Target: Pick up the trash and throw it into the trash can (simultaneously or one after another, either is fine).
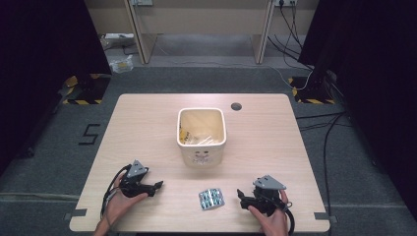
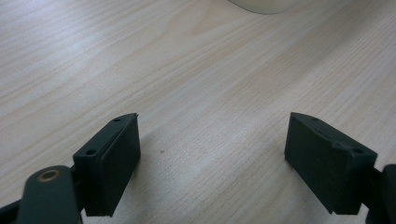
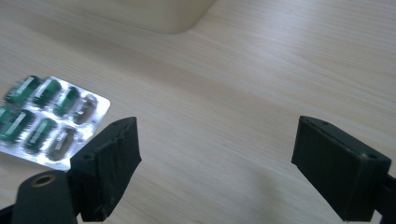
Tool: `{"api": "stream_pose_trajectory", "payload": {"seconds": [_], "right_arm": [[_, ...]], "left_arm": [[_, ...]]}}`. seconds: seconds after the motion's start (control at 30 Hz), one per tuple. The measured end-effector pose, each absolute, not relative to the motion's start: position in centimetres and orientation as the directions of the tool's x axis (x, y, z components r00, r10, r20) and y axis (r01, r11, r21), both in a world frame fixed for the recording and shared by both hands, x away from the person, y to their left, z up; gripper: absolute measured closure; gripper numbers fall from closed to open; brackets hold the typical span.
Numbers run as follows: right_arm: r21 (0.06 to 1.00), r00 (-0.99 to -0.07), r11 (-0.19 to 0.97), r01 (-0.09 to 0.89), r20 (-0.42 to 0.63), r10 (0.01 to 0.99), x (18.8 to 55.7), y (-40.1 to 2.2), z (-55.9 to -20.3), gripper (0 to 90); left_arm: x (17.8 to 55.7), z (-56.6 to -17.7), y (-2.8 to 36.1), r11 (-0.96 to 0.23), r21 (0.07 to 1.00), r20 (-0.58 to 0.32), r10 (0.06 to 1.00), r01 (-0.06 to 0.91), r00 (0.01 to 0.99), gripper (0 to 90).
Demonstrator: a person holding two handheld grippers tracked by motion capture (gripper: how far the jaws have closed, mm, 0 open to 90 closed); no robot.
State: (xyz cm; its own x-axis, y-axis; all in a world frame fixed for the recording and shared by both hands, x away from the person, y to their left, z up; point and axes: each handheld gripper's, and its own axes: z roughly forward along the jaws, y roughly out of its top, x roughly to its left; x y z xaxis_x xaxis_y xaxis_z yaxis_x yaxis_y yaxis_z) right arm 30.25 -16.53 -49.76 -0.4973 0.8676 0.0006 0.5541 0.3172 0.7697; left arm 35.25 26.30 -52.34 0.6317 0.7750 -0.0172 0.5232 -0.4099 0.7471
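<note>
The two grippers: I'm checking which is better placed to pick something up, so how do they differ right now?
The right gripper sits beside the blister pack, which lies just left of its jaws; the left gripper has only bare table between its jaws. The left gripper sits nearer the cream bin. Both are open, hand-held and low over the table.

Green-capsuled silver blister pack (image 1: 211, 198)

We saw the pill pack (image 3: 49, 119) blurred and cut by the left edge in the right gripper view; the bin (image 1: 201, 135) held contents too small for us to identify
</note>
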Motion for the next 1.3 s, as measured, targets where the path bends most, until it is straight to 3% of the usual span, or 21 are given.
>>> {"api": "stream_pose_trajectory", "payload": {"seconds": [0.53, 0.9, 1.3], "right_arm": [[0.782, -0.593, 0.366, 0.504, 0.005, 0.805, 29.2, -10.8, -48.8, 15.1], [0.757, -0.642, 0.435, 0.488, -0.026, 0.766, 28.7, -6.9, -50.7, 15.0], [0.746, -0.63, 0.395, 0.536, 0.042, 0.776, 29.3, -7.1, -51.8, 14.7]], "left_arm": [[35.3, -52.3, 26.3, -0.41, 0.747, -0.017, 0.775, 0.523, 0.632, 17.3], [35.3, -52.3, 26.3, -0.41, 0.747, -0.017, 0.775, 0.523, 0.632, 17.3], [35.3, -52.3, 26.3, -0.41, 0.747, -0.017, 0.775, 0.523, 0.632, 17.3]]}}
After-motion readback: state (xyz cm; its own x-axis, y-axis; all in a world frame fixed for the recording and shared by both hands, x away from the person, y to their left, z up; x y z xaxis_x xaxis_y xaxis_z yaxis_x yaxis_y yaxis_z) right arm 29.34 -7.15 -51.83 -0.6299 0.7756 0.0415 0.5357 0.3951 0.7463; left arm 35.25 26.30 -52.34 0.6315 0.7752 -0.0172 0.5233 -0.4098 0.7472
